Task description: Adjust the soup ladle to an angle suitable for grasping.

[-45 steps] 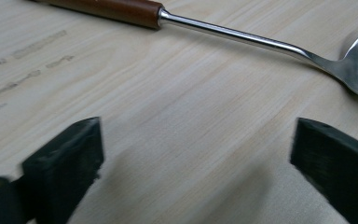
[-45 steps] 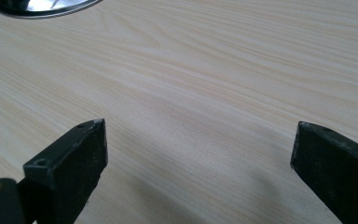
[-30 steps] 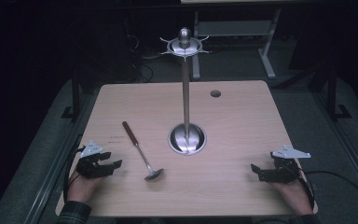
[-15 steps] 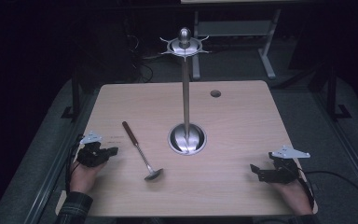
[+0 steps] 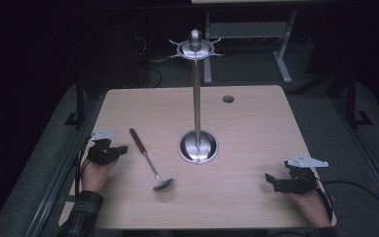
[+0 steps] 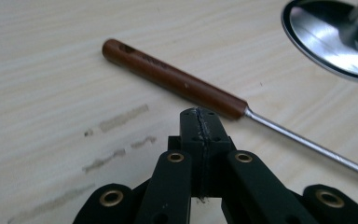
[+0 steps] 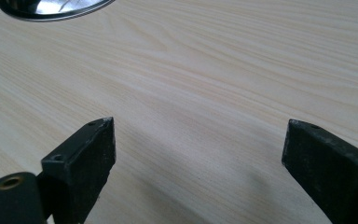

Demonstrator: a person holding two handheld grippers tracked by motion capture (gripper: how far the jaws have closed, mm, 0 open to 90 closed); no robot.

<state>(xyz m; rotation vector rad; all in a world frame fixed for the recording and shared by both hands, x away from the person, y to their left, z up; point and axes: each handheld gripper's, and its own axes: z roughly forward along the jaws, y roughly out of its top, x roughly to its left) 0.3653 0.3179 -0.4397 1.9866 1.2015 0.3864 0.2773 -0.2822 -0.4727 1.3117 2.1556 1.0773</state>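
Ladle [image 6: 177,79] bowl cut off past closed left gripper [image 6: 199,114] jaws.

Light wood-grain desk [image 5: 256,128], rounded corners, small round hole [image 5: 228,98] near far right. Ladle [image 5: 148,160] with brown handle lies flat left of centre, bowl toward near edge. Round shiny base [image 5: 198,146] of a tall metal stand sits mid-desk, just right of ladle.
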